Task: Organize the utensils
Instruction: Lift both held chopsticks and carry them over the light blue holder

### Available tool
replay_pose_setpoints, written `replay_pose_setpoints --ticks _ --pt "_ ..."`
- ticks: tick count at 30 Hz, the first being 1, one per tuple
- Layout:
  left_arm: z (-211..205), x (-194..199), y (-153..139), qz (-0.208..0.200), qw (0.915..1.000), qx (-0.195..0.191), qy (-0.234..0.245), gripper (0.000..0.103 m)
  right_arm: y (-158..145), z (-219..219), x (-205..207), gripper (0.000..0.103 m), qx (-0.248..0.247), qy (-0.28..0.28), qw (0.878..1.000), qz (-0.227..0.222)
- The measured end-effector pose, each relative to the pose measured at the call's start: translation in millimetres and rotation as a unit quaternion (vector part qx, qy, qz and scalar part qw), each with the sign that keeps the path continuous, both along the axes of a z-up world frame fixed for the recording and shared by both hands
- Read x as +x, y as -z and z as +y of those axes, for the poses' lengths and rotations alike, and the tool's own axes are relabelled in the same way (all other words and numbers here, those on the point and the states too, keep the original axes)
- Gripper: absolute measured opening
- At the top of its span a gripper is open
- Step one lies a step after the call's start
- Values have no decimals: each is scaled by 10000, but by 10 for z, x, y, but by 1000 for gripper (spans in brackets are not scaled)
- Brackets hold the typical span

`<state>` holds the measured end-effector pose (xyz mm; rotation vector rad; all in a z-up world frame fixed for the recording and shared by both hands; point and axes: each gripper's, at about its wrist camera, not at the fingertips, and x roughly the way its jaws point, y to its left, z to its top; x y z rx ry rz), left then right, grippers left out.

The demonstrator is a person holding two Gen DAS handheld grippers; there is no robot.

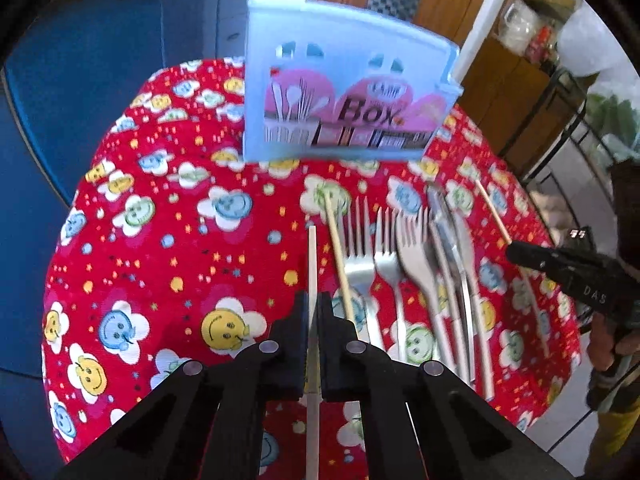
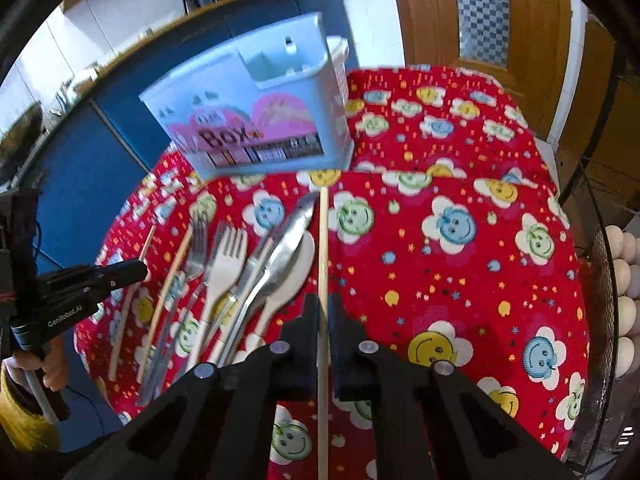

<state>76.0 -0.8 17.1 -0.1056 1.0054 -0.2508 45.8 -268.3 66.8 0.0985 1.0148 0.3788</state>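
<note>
My left gripper (image 1: 313, 306) is shut on a pale chopstick (image 1: 312, 256) held above the red cloth. My right gripper (image 2: 323, 308) is shut on a wooden chopstick (image 2: 323, 240) that points toward the box. The light blue utensil box (image 1: 340, 92) stands at the table's far side; it also shows in the right wrist view (image 2: 256, 120). Forks (image 1: 362, 248), knives (image 1: 452, 240) and another chopstick (image 1: 338, 256) lie in a row on the cloth. In the right wrist view the forks (image 2: 224, 264), knives (image 2: 280, 248) and a white spoon (image 2: 292, 276) lie left of my chopstick.
The round table wears a red smiley-flower cloth (image 1: 180, 240). A blue cabinet (image 1: 80, 80) stands behind it. A wire basket of eggs (image 2: 620, 280) sits at the right. The other gripper shows at each view's edge (image 1: 560, 268) (image 2: 100, 280).
</note>
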Motion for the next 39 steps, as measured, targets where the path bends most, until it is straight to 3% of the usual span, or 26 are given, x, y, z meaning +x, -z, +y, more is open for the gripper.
replay_pose_setpoints --ticks 8,17,39 --pt "86 -70 -351 -900 9951 -361 -182 4 -270 -89 -131 6 611 319 9940 -849" --pt "197 -6 -650 -1571 9847 -649 -384 4 -553 -62 -80 6 851 417 9845 -1475" --pt "256 716 -1626 -2744 9579 -458 -711 4 -1082 89 634 6 1145 394 9634 -2393"
